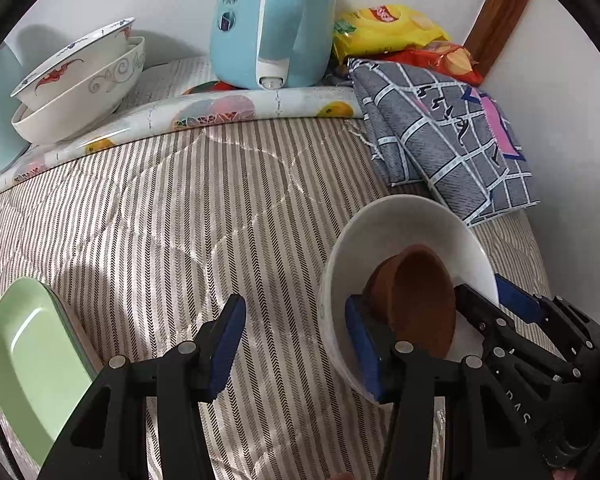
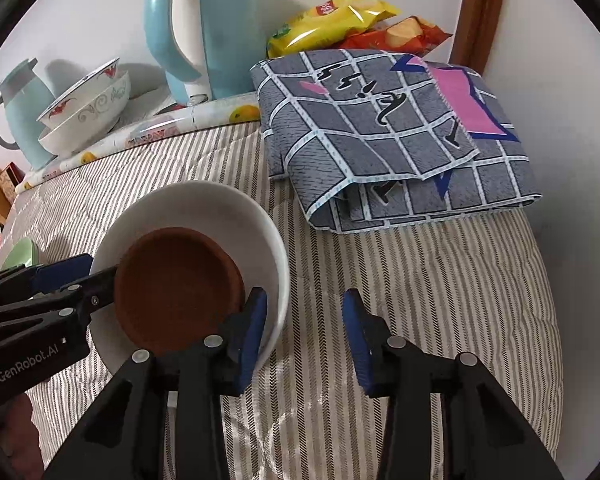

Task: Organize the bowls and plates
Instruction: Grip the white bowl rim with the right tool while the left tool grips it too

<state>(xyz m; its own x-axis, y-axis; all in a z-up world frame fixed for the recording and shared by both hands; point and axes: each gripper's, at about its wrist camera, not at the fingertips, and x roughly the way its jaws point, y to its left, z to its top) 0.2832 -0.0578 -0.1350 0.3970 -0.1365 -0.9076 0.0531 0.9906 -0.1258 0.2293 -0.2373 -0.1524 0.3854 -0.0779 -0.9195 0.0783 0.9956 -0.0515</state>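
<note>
A white bowl [image 1: 400,224] [image 2: 204,208] holds a smaller brown bowl [image 1: 420,292] [image 2: 176,288] and sits low over the striped quilt. My left gripper [image 1: 296,308] straddles the bowl's left wall, one finger inside by the brown bowl and one outside. Its jaws stand apart without pinching the rim. On the opposite rim my right gripper [image 2: 305,298] does the same, open, with a gap left outside the wall. Two patterned bowls [image 1: 80,80] [image 2: 84,112] are stacked at the back left. A green plate [image 1: 32,360] [image 2: 20,256] lies at the near left.
A light blue kettle [image 1: 272,20] [image 2: 204,28] stands at the back on a fruit-print mat. A folded grey checked cloth [image 1: 440,140] [image 2: 380,128] lies right of the bowl, with snack bags [image 1: 388,28] behind it. A blue jug [image 2: 20,112] stands by the stacked bowls.
</note>
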